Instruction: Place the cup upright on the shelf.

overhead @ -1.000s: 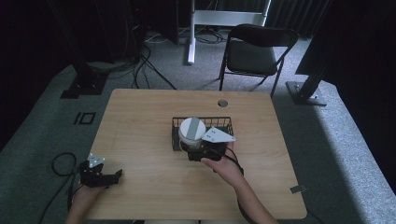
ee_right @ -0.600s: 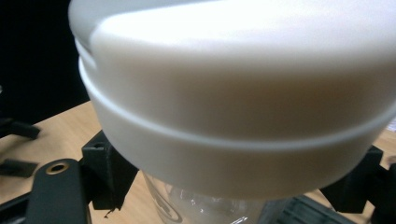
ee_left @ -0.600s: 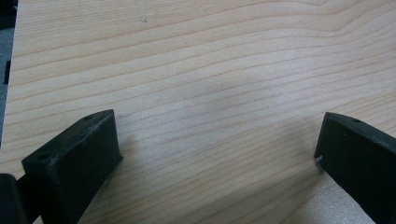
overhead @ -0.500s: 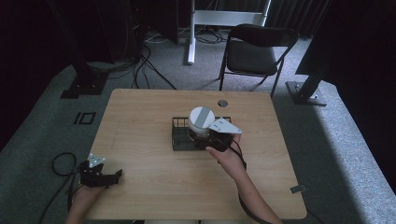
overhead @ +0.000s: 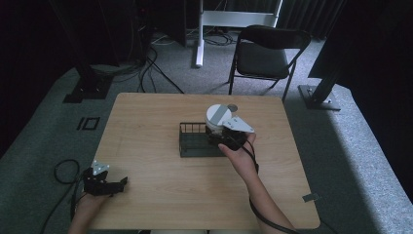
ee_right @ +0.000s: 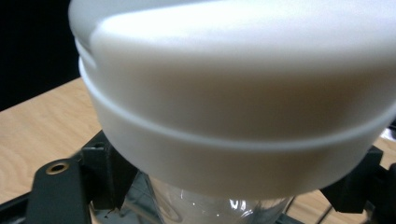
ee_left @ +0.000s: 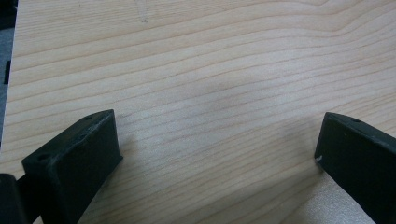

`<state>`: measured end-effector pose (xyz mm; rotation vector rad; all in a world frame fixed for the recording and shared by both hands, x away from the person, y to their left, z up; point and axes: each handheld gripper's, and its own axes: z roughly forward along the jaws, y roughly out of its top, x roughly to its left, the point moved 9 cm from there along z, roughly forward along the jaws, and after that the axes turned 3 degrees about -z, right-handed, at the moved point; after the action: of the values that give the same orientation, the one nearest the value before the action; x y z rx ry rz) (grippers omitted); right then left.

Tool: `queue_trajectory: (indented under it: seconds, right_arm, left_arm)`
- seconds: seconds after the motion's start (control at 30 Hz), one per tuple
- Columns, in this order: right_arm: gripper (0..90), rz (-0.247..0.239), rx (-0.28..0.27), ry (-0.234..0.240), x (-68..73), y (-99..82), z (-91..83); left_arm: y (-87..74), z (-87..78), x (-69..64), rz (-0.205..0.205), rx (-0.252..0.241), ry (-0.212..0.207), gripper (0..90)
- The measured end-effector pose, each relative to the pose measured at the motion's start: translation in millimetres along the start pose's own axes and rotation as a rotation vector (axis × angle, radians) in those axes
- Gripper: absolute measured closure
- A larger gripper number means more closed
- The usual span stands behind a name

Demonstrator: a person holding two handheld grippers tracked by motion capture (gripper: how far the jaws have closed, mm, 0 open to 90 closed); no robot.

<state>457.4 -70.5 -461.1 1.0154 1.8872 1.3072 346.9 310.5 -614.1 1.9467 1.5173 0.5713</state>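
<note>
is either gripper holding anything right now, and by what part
The right gripper is shut on a clear jar with a white lid, gripping the glass just below the lid, above the wire basket. The left gripper is open, holding nothing.

A wooden table (overhead: 160, 122) seen from above in a dim room. At its centre sits a black wire basket (overhead: 194, 141). The right gripper (overhead: 225, 136), held in a person's right hand (overhead: 238, 157), grips a container with a white lid (overhead: 216, 115) at the basket's right end. The left gripper (overhead: 100, 180) rests near the table's front left corner. A black folding chair (overhead: 265, 56) stands beyond the table.
</note>
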Motion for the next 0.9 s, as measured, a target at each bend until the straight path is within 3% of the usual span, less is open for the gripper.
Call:
queue_trajectory:
  seconds: [0.17,0.43,0.63,0.9]
  right_arm:
    - [18.4,0.014,0.025,-0.088,-19.6,-12.4,10.0]
    - [18.5,0.027,0.083,-0.149,-29.2,-31.6,19.5]
    - [18.4,0.066,0.115,-0.163,-32.3,-41.2,23.4]
    - [18.4,0.071,0.148,-0.171,-32.7,-48.8,27.3]
  left_arm:
    - [0.0,0.0,0.0,0.000,0.001,0.000,0.1]
    - [0.0,0.0,0.0,0.000,0.000,0.000,0.1]
    - [0.0,0.0,0.0,0.000,0.000,0.000,0.1]
    - [0.0,0.0,0.0,0.000,0.000,0.000,0.1]
